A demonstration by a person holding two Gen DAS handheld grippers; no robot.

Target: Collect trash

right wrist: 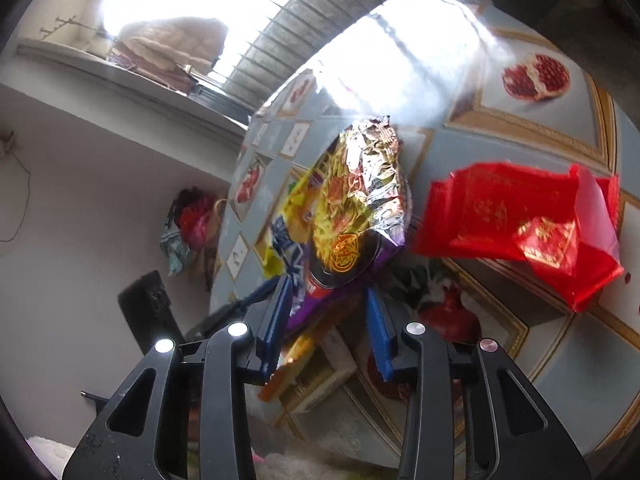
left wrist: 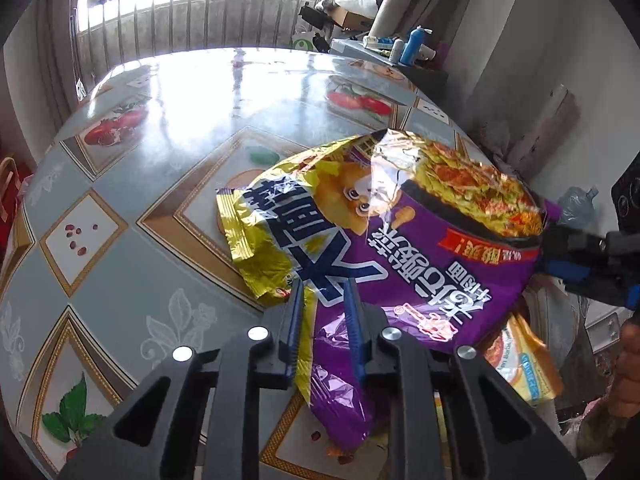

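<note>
A crumpled purple and yellow noodle wrapper (left wrist: 400, 232) hangs partly lifted over the round table (left wrist: 168, 152). My left gripper (left wrist: 324, 284) is shut on its near yellow and purple edge, and the film fills the gap between the blue pads. My right gripper (left wrist: 556, 256) comes in from the right at the wrapper's far purple corner. In the right wrist view the wrapper (right wrist: 352, 208) stands up in front. Its purple end lies between the jaws of the right gripper (right wrist: 328, 286), which stand open. The left pad touches the film and the right pad is apart from it.
A second orange and yellow packet (left wrist: 524, 360) lies under the wrapper at the table's edge. Red paper envelopes (right wrist: 520, 220) sit further along the fruit-patterned table (right wrist: 520, 360). A person's hand (left wrist: 628, 360) shows at the right edge. Bottles (left wrist: 414, 44) stand behind the table.
</note>
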